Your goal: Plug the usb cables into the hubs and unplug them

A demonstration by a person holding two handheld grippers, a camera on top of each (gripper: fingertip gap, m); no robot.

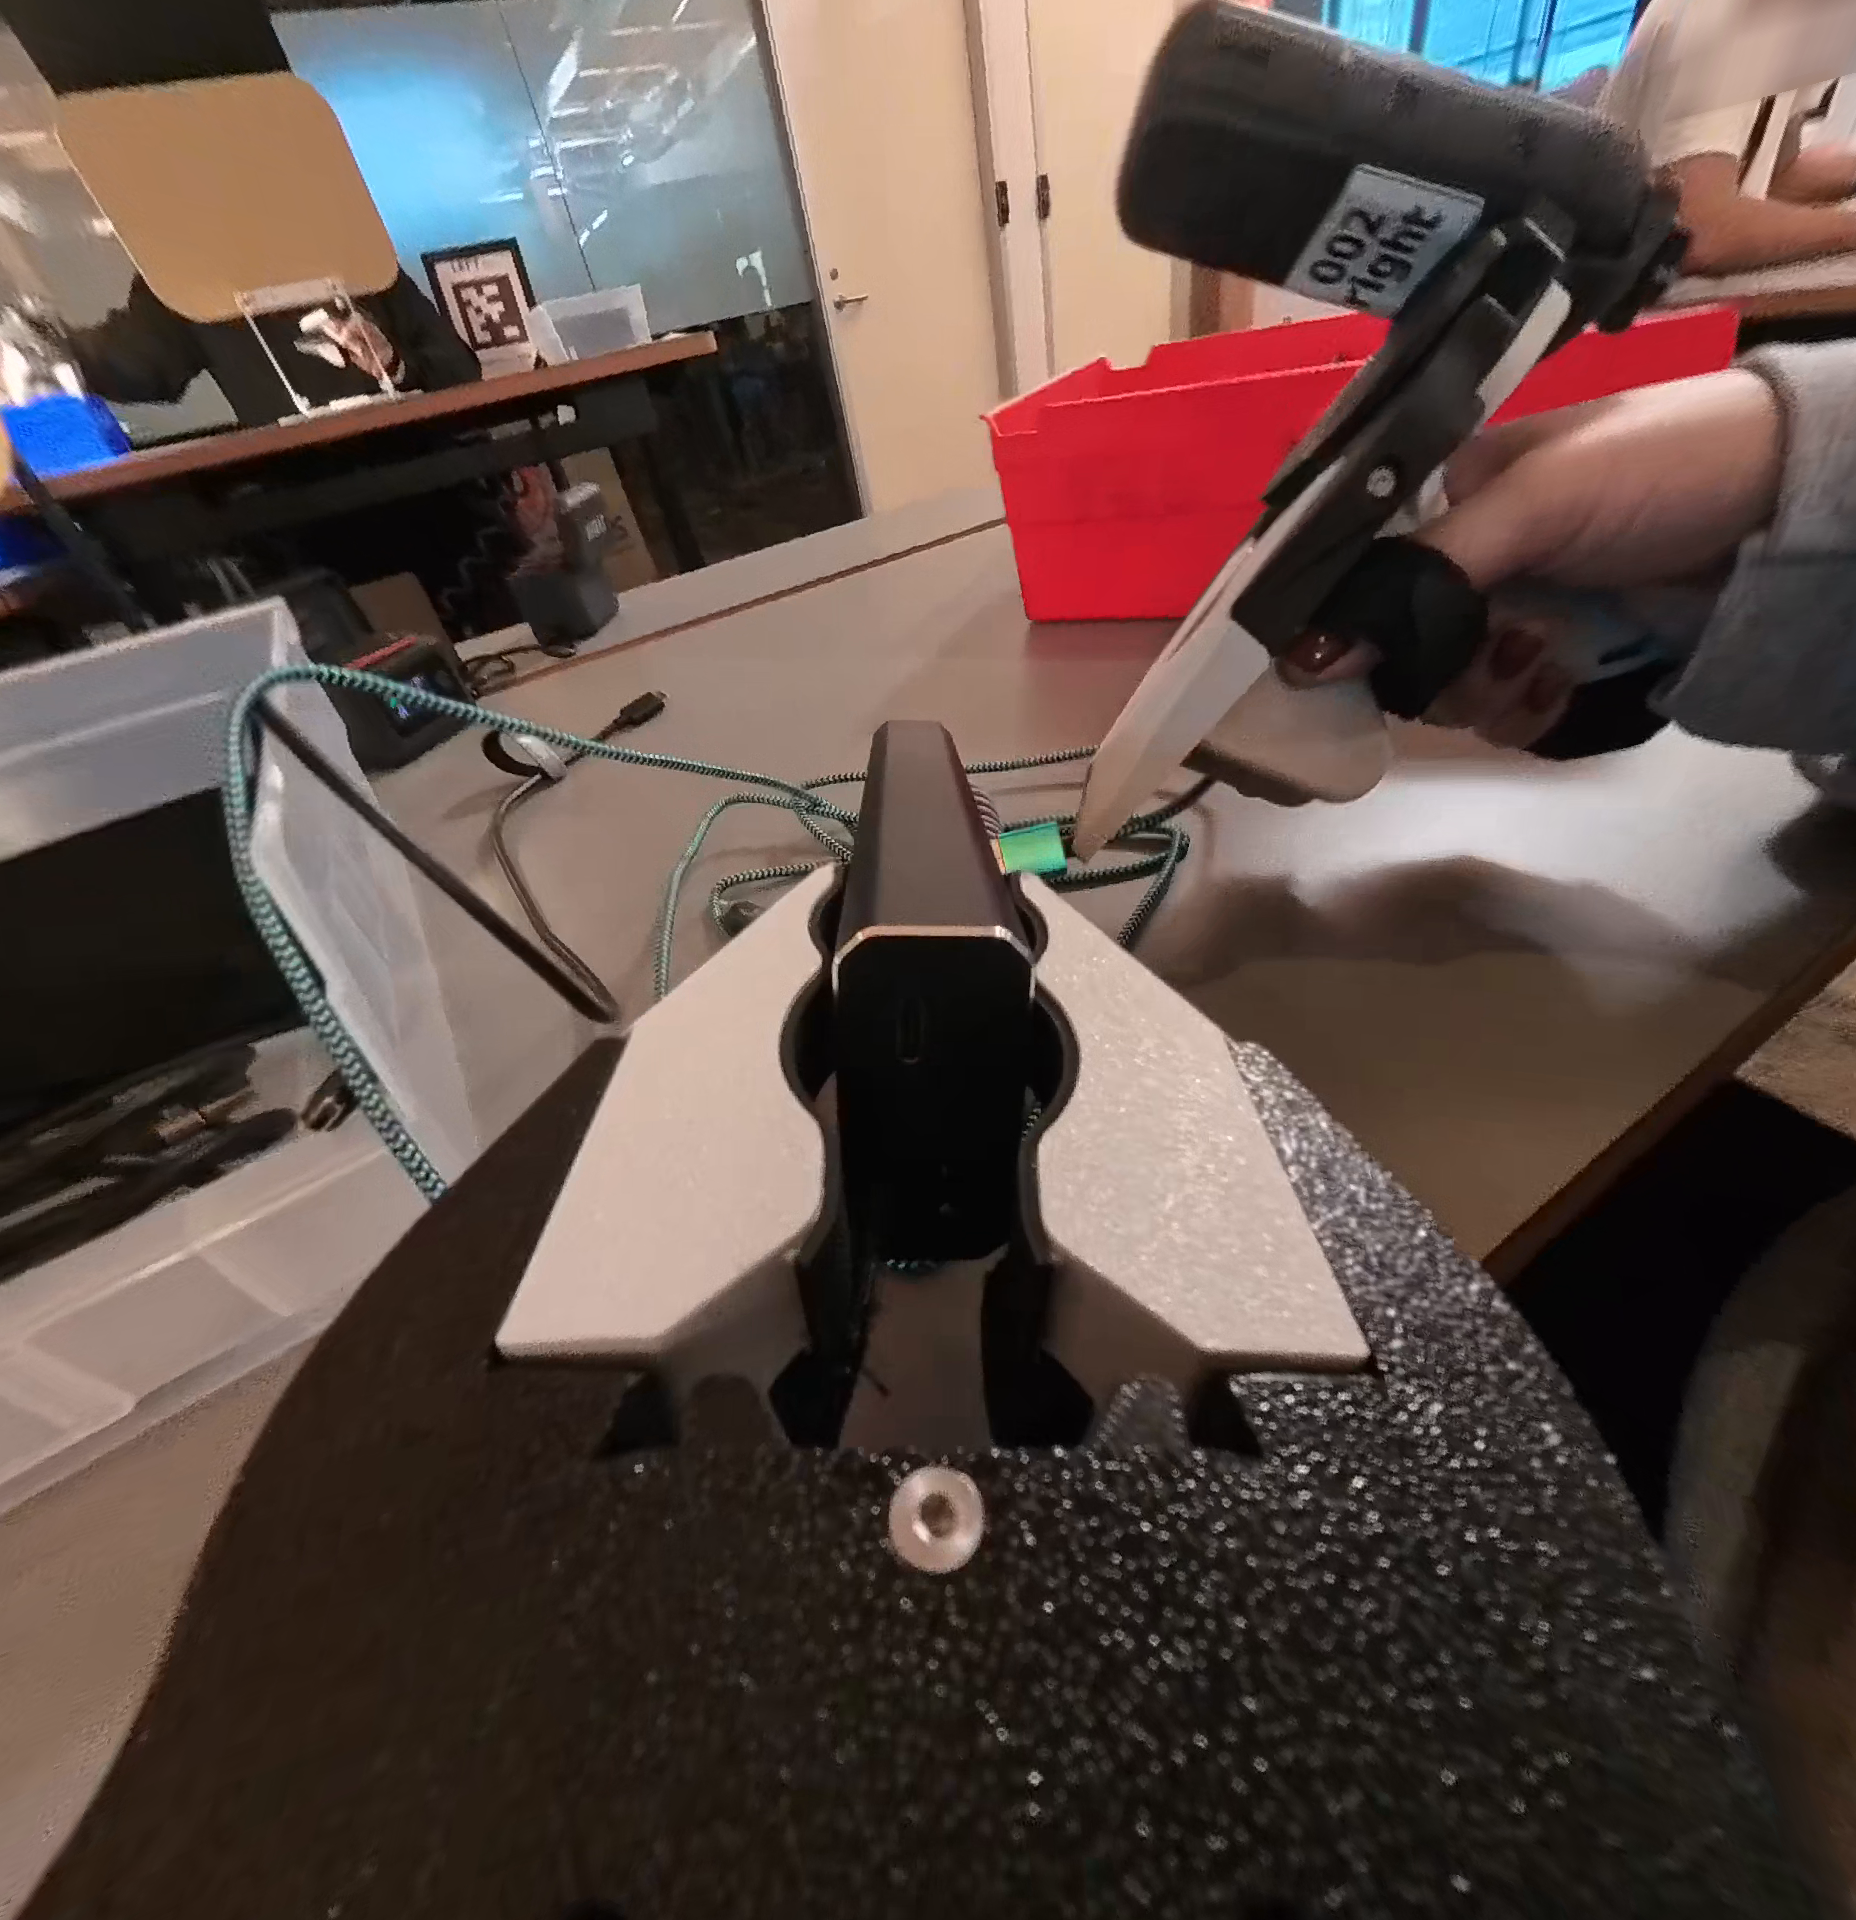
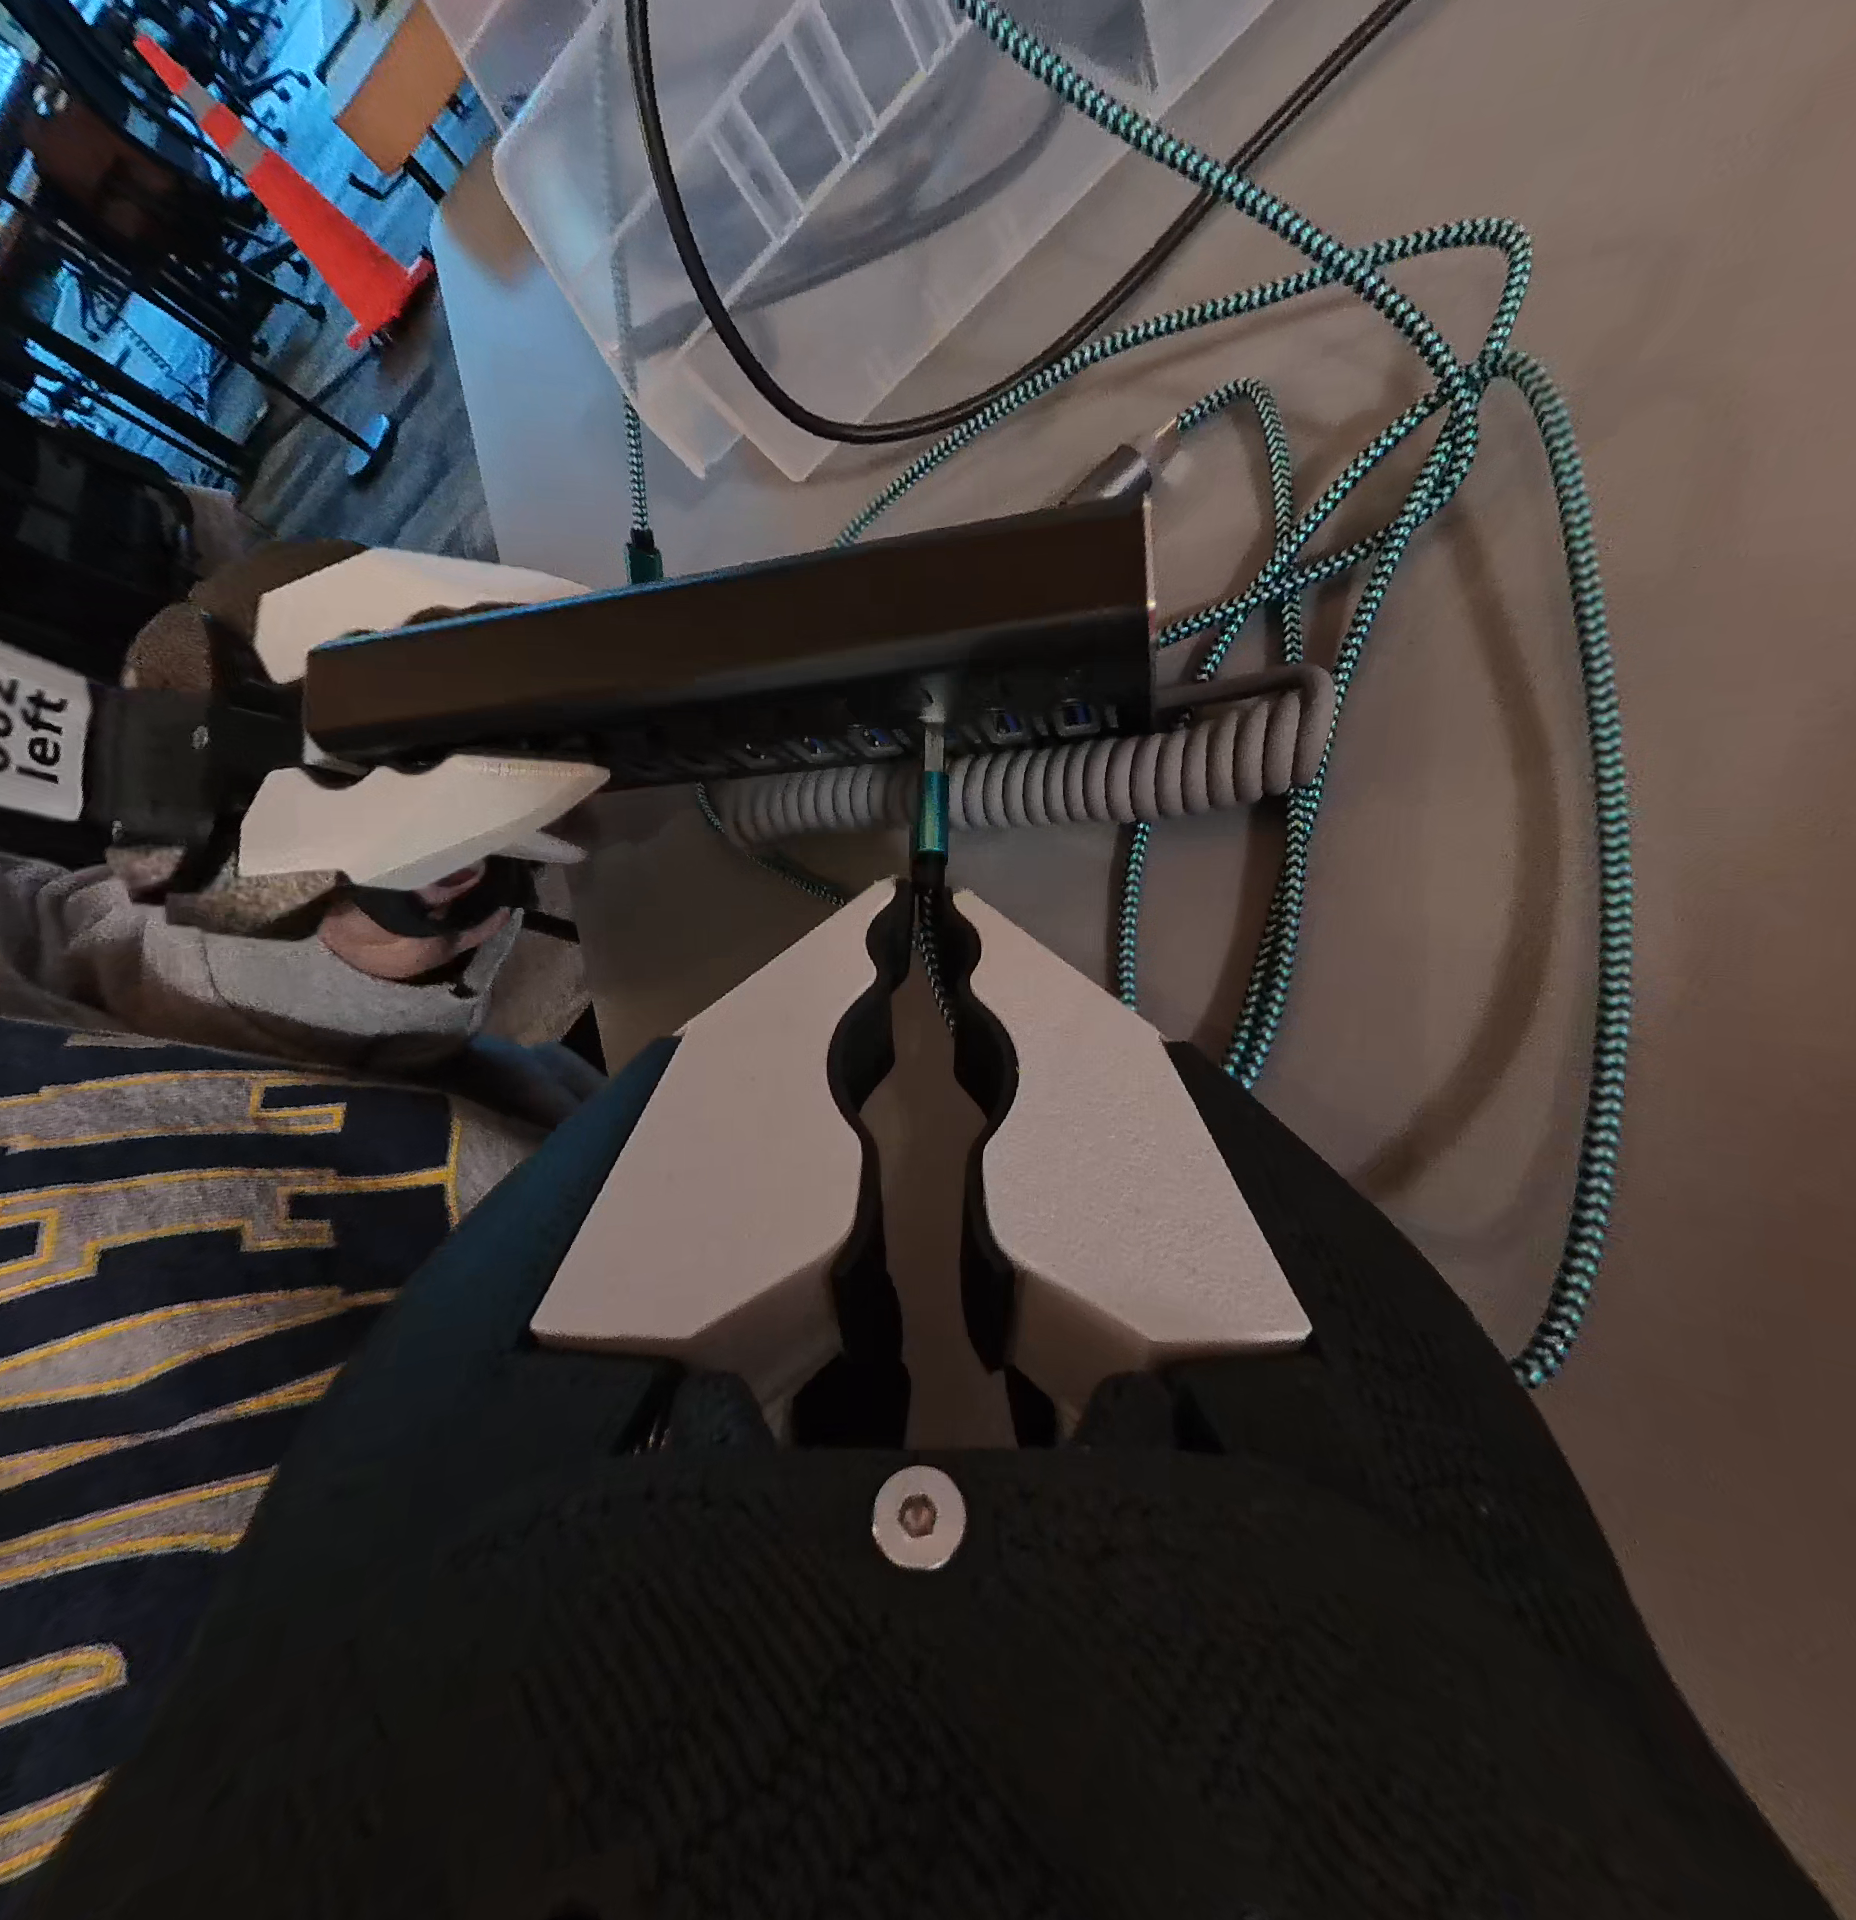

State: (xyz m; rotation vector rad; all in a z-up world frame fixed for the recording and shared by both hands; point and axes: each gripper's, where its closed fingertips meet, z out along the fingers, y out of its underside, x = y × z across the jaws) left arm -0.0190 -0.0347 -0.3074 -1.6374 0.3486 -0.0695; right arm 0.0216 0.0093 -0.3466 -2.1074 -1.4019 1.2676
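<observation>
Black, slab-shaped metal hub at frame centre sits clamped in my left gripper, so I keep my right gripper, pinching the teal braided cable behind its green plug, square to the port.

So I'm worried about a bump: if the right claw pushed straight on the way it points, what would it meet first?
The right claw is shut on the braided cable just behind the green plug. Straight ahead, the plug would press into the black hub's port row; it looks partly seated, though the depth is unclear.
</observation>
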